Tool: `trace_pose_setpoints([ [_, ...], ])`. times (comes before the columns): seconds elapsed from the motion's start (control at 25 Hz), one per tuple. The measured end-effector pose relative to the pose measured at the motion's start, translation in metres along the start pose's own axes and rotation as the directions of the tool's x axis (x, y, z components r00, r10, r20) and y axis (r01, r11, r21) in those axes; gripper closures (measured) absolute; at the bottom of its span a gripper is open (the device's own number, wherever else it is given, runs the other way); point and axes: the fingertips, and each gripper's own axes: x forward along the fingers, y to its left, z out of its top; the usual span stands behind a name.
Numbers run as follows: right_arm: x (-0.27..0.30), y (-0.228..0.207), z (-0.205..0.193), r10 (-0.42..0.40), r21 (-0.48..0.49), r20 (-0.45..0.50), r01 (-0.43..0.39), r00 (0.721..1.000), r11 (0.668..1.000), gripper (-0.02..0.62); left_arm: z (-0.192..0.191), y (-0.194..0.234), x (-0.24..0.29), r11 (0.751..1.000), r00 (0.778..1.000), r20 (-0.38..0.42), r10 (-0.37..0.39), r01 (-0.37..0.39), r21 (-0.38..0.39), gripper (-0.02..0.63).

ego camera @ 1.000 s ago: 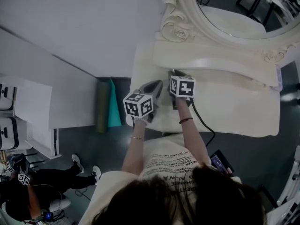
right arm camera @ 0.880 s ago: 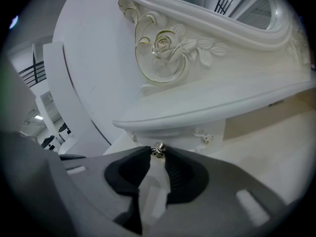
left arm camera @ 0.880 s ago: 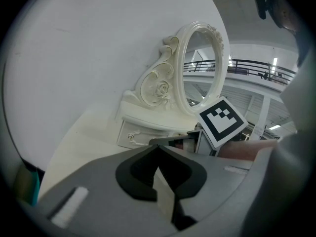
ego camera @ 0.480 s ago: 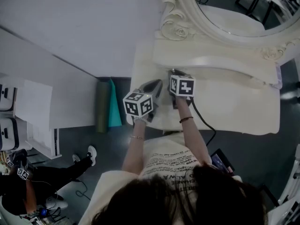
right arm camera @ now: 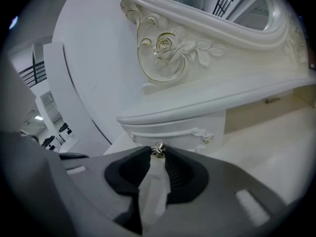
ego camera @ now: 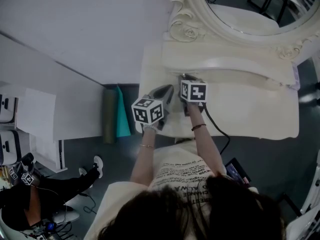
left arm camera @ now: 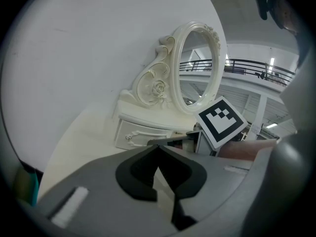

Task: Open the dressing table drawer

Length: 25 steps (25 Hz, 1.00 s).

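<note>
The cream dressing table (ego camera: 250, 115) has a small drawer (right arm camera: 173, 130) under its mirror shelf, at the left end. My right gripper (right arm camera: 157, 155) is shut on the drawer's little metal knob (right arm camera: 158, 149), which sits pinched between the jaw tips. The drawer front looks flush with its case. In the head view the right gripper (ego camera: 184, 79) reaches to the shelf's front. My left gripper (ego camera: 170, 89) lies just left of it over the tabletop, shut on nothing, with its tips (left arm camera: 158, 148) meeting. The left gripper view shows the drawer (left arm camera: 140, 134) and the right gripper's marker cube (left arm camera: 222, 122).
An oval mirror (ego camera: 240, 9) in a carved frame stands at the table's back. Green and teal rolls (ego camera: 114, 113) lean beside the table's left side. A white cabinet (ego camera: 30, 124) and a seated person (ego camera: 35, 196) are at the lower left. A dark tablet (ego camera: 235, 171) lies on the floor.
Both grippers have kept still. The seated person at the lower left has shifted their legs.
</note>
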Motion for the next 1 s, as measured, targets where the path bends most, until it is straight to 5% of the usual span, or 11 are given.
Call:
trace_pose_setpoints([
  [1.0, -0.012, 0.005, -0.018, -0.003, 0.009, -0.008, 0.003, 1.000, 1.000, 0.495, -0.011, -0.010, -0.011, 1.000, 1.000, -0.013, -0.016, 0.017, 0.007, 0.607],
])
